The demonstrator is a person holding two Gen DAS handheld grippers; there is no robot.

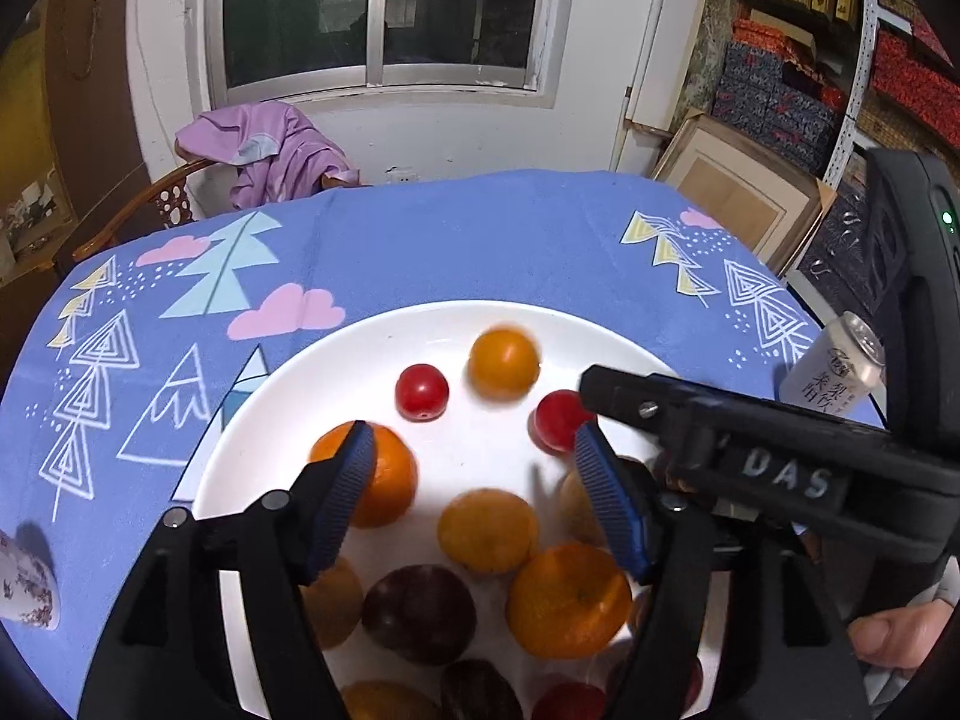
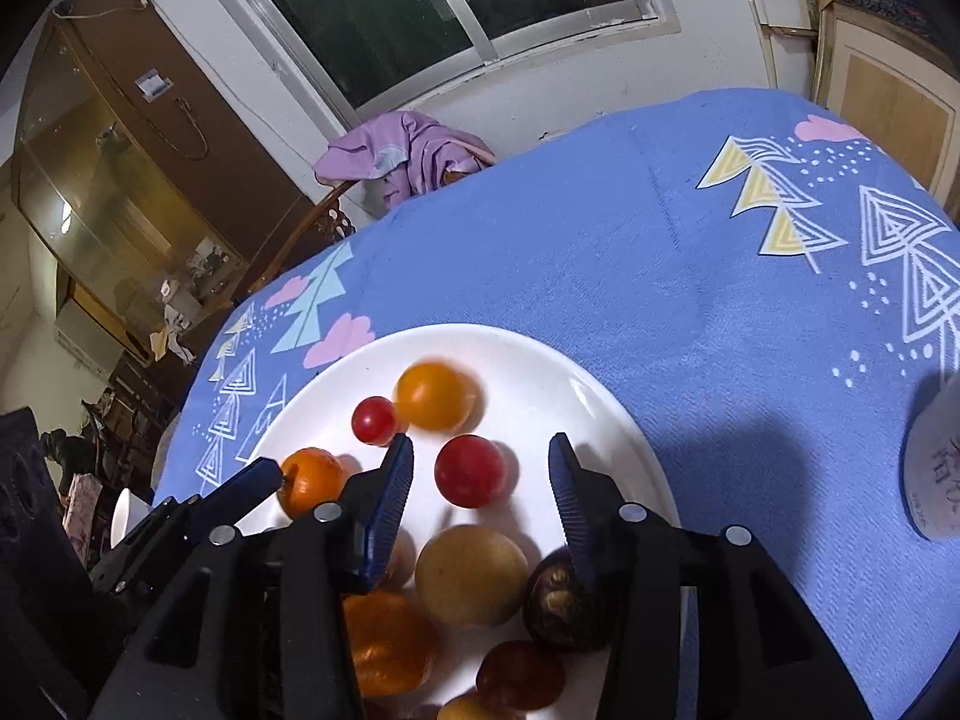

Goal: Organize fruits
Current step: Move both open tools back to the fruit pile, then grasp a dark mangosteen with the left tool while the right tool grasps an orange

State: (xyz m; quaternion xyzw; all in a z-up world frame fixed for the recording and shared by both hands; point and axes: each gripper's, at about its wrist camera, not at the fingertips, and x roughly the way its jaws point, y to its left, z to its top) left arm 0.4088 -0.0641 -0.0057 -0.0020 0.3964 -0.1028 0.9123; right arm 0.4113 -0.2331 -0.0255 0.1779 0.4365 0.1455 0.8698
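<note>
Fruit sorting, mid-task: both my sets of fingers hang spread and empty over a white plate (image 1: 288, 396) on the blue-clothed table (image 1: 480, 240). Left gripper (image 1: 474, 480) sits lower centre of the left wrist view, its fingers framing a tangerine (image 1: 384, 474) at left and a red cherry tomato (image 1: 558, 420) at right. Right gripper (image 2: 480, 492) is lower centre of its own view, with the same tomato between the tips. A blurred orange fruit (image 2: 435, 396) lies toward the plate's far side, apparently rolling. Dark plums and more citrus crowd the near rim. Looks like the step is choosing the next piece w/ nothing gripped yet. Next move prob. calls for dropping the right fingers around the tomato and closing gently, since the skin is thin and it'll roll. A drink can (image 1: 834, 366) stands right of the plate.
</note>
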